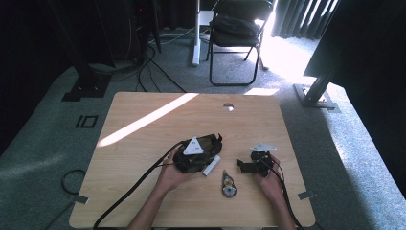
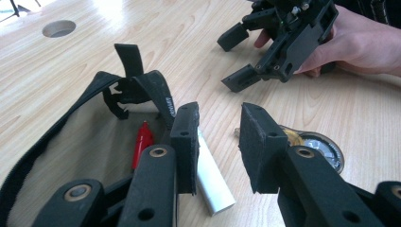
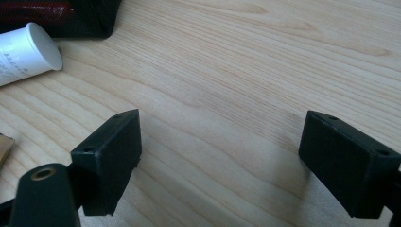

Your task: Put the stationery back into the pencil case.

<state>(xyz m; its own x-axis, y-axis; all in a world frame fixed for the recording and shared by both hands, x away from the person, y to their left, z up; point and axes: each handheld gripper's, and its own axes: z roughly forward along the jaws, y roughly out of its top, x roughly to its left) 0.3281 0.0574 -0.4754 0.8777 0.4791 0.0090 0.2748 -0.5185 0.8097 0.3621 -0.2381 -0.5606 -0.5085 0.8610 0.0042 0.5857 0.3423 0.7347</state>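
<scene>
A black pouch lies open at mid-table with a red pen inside it. My left gripper rests at the pouch's right rim. Its jaws stand apart and only bare table shows between the pads, so my left gripper is open. A white tube lies flat on the wood just below the left pad. To the right sits a round metal object. Farther off a hand holds my right gripper, open. Its wide jaws hover low over bare wood. The white tube's end shows at upper left there.
The wooden table has a round cable hole near its far edge and a sunlit stripe across the left half. The round metal object lies near the front edge. A folding chair, stands and cables occupy the floor beyond.
</scene>
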